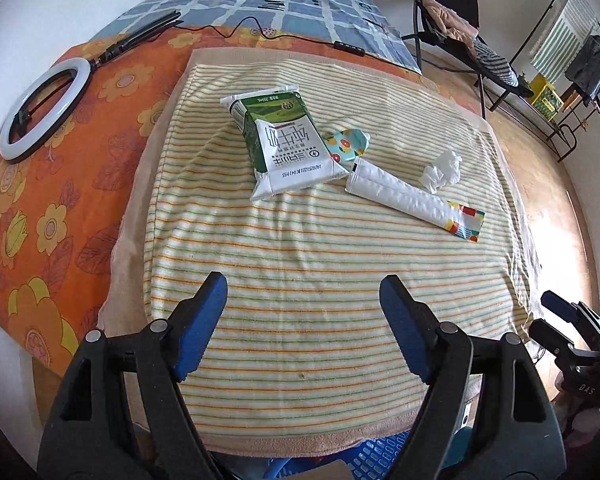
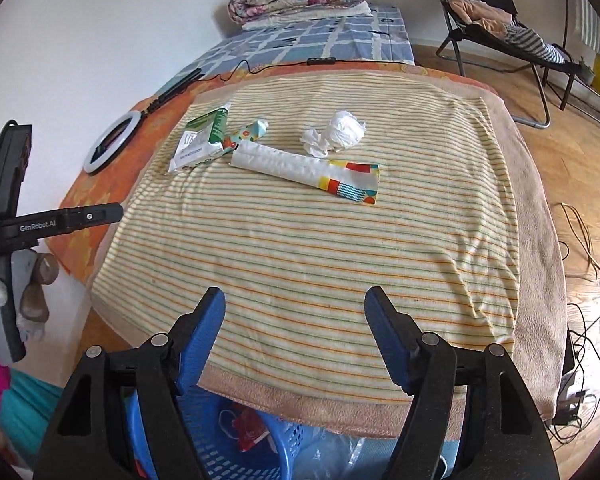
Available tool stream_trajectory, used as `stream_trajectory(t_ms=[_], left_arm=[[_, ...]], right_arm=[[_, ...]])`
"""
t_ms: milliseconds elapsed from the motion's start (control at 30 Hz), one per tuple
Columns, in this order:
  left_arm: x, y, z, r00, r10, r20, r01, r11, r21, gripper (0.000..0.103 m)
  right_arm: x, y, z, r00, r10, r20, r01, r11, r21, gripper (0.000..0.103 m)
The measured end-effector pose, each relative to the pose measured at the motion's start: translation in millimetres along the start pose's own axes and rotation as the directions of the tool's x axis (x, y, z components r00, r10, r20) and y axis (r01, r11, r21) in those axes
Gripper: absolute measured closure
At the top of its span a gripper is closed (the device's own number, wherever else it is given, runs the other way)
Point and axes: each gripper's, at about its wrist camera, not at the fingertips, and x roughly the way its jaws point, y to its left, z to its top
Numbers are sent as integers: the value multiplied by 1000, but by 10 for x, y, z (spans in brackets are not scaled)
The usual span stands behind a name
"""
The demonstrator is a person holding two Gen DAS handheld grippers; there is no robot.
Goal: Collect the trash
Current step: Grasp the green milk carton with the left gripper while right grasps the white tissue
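Four pieces of trash lie at the far part of a striped towel (image 1: 300,248): a green and white milk carton (image 1: 280,144), a small floral wrapper (image 1: 346,144), a long white wrapper with a coloured end (image 1: 412,200), and a crumpled white tissue (image 1: 442,170). The right wrist view shows the carton (image 2: 202,140), floral wrapper (image 2: 248,132), long wrapper (image 2: 304,170) and tissue (image 2: 342,132) too. My left gripper (image 1: 304,292) is open and empty over the towel's near part. My right gripper (image 2: 294,304) is open and empty near the front edge.
A blue plastic basket (image 2: 236,444) holding some trash sits below the towel's front edge. A ring light (image 1: 44,108) and its cable lie on the orange floral sheet at left. A folding chair (image 2: 500,28) and wooden floor with cables are at right.
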Motion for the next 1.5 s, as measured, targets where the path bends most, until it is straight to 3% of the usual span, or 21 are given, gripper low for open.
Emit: stream_trajectory(t_ms=[133, 467, 633, 767, 933, 1167, 1500], left_arm=[[193, 40, 351, 1000, -17, -7, 16, 999, -39, 19], [759, 200, 968, 999, 19, -30, -23, 992, -124, 19], [990, 184, 1161, 998, 43, -34, -47, 992, -115, 19], [1181, 187, 1249, 998, 41, -56, -47, 991, -125, 19], [1364, 146, 1323, 990, 125, -70, -130, 988, -84, 19], [1587, 92, 1326, 978, 180, -110, -185, 982, -37, 19], [1494, 206, 1288, 992, 109, -61, -114, 990, -85, 23]], right_arm=[[148, -107, 283, 1000, -15, 12, 15, 1000, 26, 22], [575, -351, 787, 1000, -29, 13, 27, 996, 90, 22], [799, -402, 978, 1000, -26, 13, 25, 994, 102, 22], [1009, -407, 1107, 999, -38, 5, 38, 995, 93, 22], [1248, -437, 1214, 999, -53, -9, 53, 993, 102, 22], [1539, -431, 1319, 996, -81, -35, 84, 992, 99, 22], [1636, -403, 1379, 997, -69, -36, 72, 993, 90, 22]])
